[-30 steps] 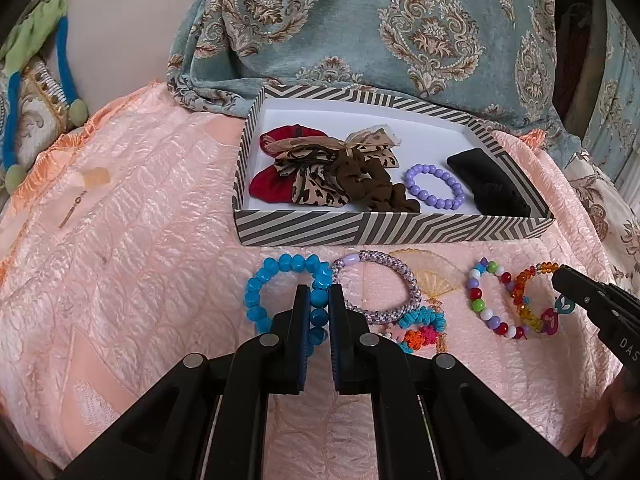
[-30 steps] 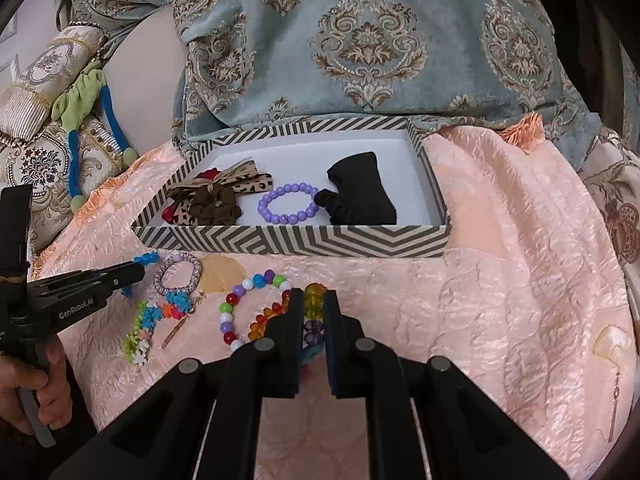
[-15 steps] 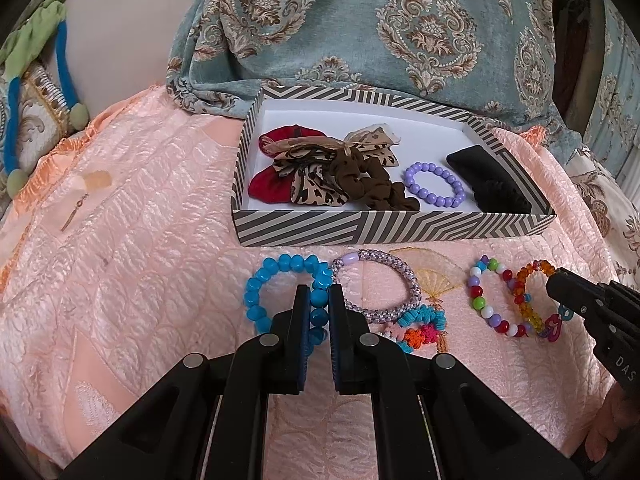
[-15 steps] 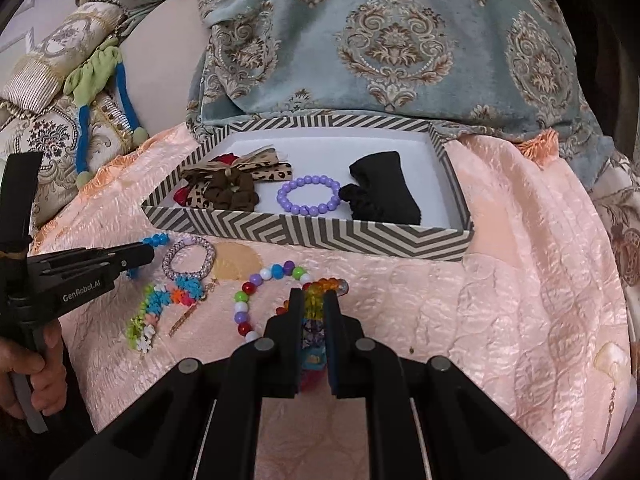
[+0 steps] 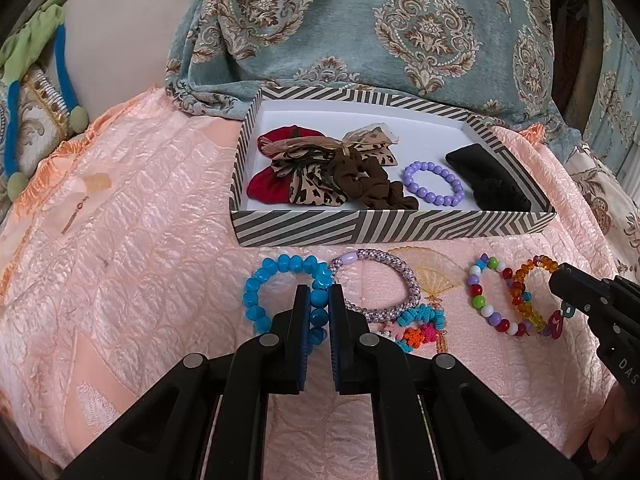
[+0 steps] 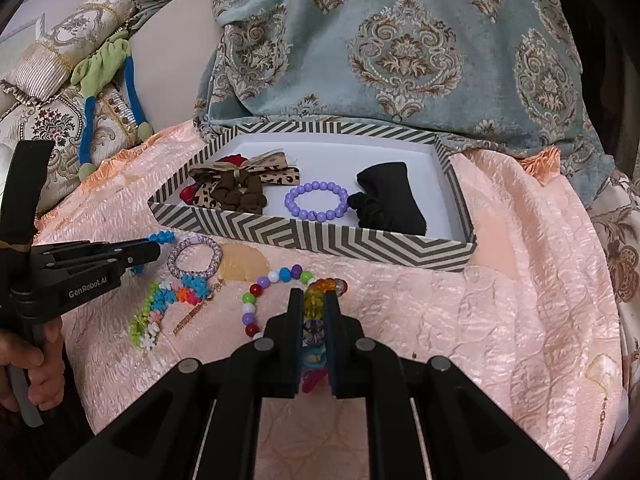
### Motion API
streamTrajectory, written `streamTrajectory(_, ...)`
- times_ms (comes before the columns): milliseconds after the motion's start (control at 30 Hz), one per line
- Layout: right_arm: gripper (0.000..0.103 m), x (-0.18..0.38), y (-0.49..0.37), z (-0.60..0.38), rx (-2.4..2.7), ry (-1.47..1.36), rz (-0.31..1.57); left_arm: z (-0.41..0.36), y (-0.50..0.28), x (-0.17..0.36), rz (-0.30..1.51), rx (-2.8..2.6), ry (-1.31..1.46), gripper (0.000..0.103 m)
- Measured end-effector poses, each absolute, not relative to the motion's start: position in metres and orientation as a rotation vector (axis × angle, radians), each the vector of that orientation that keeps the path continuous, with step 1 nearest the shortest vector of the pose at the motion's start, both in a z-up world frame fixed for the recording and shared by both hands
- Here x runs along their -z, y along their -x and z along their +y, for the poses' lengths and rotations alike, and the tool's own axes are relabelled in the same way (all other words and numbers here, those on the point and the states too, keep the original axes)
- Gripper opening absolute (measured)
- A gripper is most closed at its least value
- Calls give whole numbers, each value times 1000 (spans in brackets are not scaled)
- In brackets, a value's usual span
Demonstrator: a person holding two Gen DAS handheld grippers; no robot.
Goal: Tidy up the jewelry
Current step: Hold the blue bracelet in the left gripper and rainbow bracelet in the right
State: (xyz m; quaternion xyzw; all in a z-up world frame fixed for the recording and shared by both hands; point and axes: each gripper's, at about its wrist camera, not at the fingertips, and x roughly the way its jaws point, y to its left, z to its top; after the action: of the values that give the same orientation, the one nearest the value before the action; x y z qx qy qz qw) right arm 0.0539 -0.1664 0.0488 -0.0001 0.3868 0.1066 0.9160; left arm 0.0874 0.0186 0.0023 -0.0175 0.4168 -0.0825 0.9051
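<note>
A striped box [image 5: 392, 232] [image 6: 320, 236] on the peach bedspread holds scrunchies [image 5: 320, 172], a purple bead bracelet [image 5: 434, 178] [image 6: 316, 200] and a black scrunchie [image 5: 492, 184]. In front of it lie a blue bead bracelet [image 5: 260, 284], a purple woven bracelet [image 5: 400, 276] [image 6: 194, 258], small colourful bands [image 5: 422, 322] [image 6: 168, 304] and a multicolour bead bracelet [image 5: 480, 300] [image 6: 256, 296]. My left gripper [image 5: 319, 300] is shut on the blue bracelet's right side. My right gripper [image 6: 314, 300] is shut on an amber bead bracelet with charms [image 6: 316, 296] [image 5: 524, 296].
A blue-grey patterned cushion [image 5: 380, 20] rises behind the box. A green and blue tassel cord [image 6: 104, 68] and embroidered pillows [image 6: 48, 120] lie at the far left. The bedspread's front edge is close below the grippers.
The right gripper has shifted slightly left and forward, still on the amber bracelet. The left gripper stays shut on the blue bracelet, barely moved.
</note>
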Motion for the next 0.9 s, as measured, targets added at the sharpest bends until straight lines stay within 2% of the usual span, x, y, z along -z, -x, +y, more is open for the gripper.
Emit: streamTrajectory(900,9,-64,-50,-166,-210,3,752,18,-87,-3,860,171,35,0)
